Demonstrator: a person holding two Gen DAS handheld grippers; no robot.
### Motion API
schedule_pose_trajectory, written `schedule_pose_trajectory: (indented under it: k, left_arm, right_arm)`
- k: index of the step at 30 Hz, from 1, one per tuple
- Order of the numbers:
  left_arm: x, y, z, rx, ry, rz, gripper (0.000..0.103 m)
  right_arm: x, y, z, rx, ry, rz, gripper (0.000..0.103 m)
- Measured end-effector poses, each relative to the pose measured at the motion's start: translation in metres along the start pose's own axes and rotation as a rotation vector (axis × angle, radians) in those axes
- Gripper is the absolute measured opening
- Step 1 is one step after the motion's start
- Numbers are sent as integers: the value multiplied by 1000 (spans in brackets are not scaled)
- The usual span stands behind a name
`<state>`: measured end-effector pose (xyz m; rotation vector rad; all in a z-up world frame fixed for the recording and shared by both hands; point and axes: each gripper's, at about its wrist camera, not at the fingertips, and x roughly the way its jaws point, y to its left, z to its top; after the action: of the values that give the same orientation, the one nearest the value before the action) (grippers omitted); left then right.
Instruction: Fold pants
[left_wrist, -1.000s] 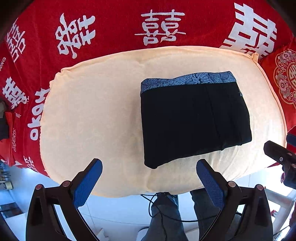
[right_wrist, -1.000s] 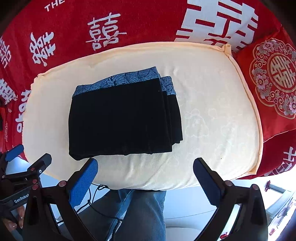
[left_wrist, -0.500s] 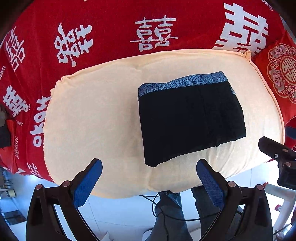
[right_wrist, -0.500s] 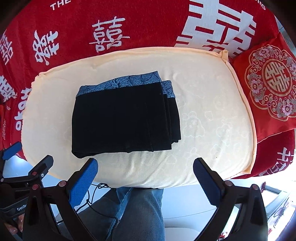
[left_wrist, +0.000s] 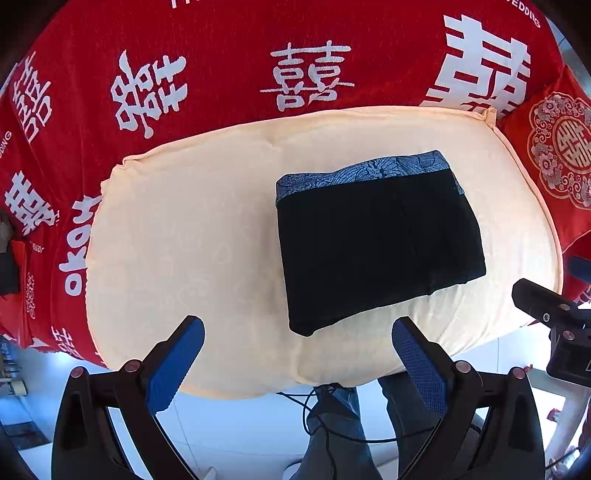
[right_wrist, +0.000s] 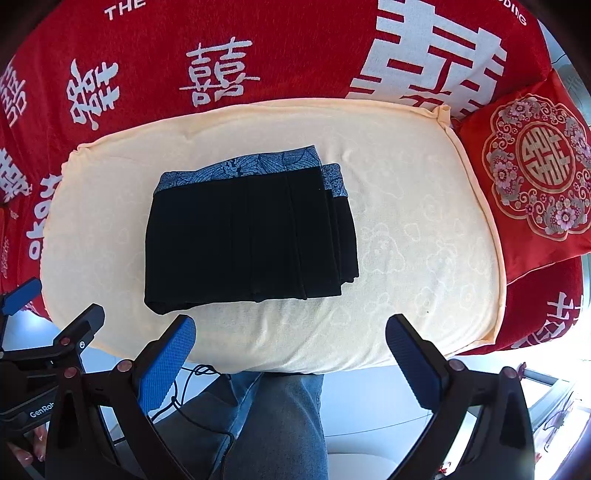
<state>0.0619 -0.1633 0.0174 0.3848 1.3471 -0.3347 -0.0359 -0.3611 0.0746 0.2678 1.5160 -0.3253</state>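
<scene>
The black pants (left_wrist: 376, 240) with a blue patterned waistband lie folded into a compact rectangle on a cream cushion (left_wrist: 184, 240). They also show in the right wrist view (right_wrist: 247, 236), with the folded layers stepped at their right edge. My left gripper (left_wrist: 297, 350) is open and empty, held above the cushion's near edge, short of the pants. My right gripper (right_wrist: 290, 343) is open and empty, also back from the pants. The right gripper's body shows at the right edge of the left wrist view (left_wrist: 554, 314).
The cushion (right_wrist: 424, 240) rests on a red cover with white characters (right_wrist: 221, 74). A red embroidered pillow (right_wrist: 535, 173) lies right of the cushion. The person's jeans-clad legs (right_wrist: 273, 424) and a black cable (left_wrist: 325, 406) are below the cushion's near edge.
Both grippers have drawn back and up from the cushion, so the pants look smaller and farther away. The pants have not moved. Both grippers stay open.
</scene>
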Motion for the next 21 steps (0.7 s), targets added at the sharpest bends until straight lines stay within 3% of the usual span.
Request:
schedule_pose_trajectory:
  k: [21]
  left_arm:
    - [-4,0,-1,-7,-14,-11,102]
  right_arm:
    - [-6,2,-2,-9,-6,-14,103]
